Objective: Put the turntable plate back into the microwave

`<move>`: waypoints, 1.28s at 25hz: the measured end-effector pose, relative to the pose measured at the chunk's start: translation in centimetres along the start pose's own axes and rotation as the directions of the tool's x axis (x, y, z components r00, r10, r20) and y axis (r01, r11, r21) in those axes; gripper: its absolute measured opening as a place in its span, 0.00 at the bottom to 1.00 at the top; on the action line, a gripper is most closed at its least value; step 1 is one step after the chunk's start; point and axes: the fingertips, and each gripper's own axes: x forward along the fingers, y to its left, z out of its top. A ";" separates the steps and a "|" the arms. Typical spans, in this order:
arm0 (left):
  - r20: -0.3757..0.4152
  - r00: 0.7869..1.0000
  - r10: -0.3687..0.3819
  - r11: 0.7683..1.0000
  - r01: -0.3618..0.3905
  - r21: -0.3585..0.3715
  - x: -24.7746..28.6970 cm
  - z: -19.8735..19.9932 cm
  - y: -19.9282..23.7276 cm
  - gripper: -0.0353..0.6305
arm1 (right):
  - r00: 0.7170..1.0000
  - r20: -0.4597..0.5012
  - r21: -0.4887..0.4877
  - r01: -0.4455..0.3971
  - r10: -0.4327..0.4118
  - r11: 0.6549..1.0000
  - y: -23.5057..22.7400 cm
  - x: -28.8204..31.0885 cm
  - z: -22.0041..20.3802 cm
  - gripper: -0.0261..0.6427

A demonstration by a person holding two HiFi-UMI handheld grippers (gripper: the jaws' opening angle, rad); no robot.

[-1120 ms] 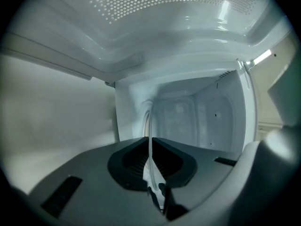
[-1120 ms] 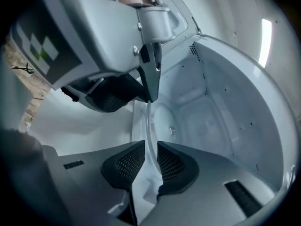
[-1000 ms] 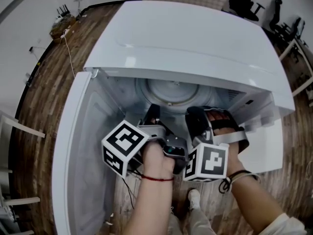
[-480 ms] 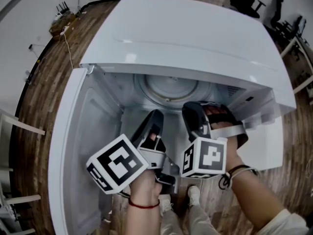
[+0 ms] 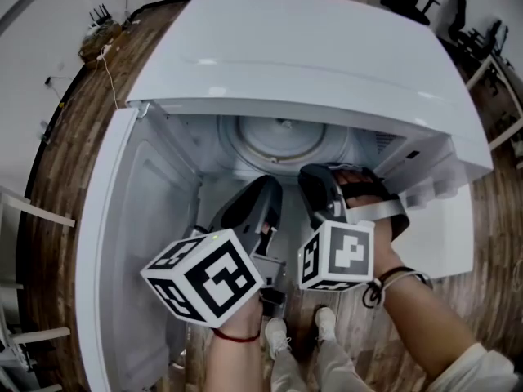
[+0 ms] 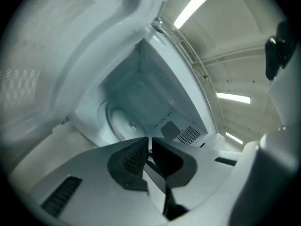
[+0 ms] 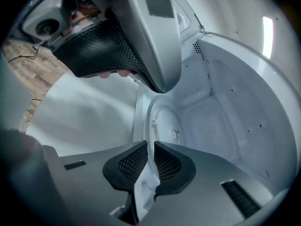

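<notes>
R gripper (image 7: 151, 147) does the holding. Its jaws are closed on the near rim of the glass turntable plate (image 7: 164, 121), w/ the thin glass edge pinched btw the two black ribbed pads and only a sliver of gap left. The plate is inside the cavity of the white microwave (image 5: 327, 55), low over the cavity floor, and runs from the pads toward the back wall. A small hub shows thru the glass near centre. Whether the plate is fully seated on it can't be told.

In the head view the R gripper reaches in thru the open front, right of centre. Its marker cube (image 5: 339, 256) stays outside the opening, w/ the person's right hand (image 5: 384, 235) wrapped round the grip.

L gripper (image 6: 150, 140) has its jaws brought together, tips almost meeting. Nothing is btw them and they touch nothing. It hangs at the cavity mouth just left of the R gripper, pointing in at the plate but clear of it. Its own cube sits tilted, lower left of the other. In the right gripper view the L gripper's body fills the upper left, above the plate's rim.

The door (image 5: 114, 243) is swung wide open at left.
</notes>
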 end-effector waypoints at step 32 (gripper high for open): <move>0.130 0.971 0.202 0.828 -0.240 0.506 -3.2 -0.2 3.5 0.09 | 0.999 -0.022 0.153 -0.046 0.050 0.987 -1.0 1.8 2.5 0.14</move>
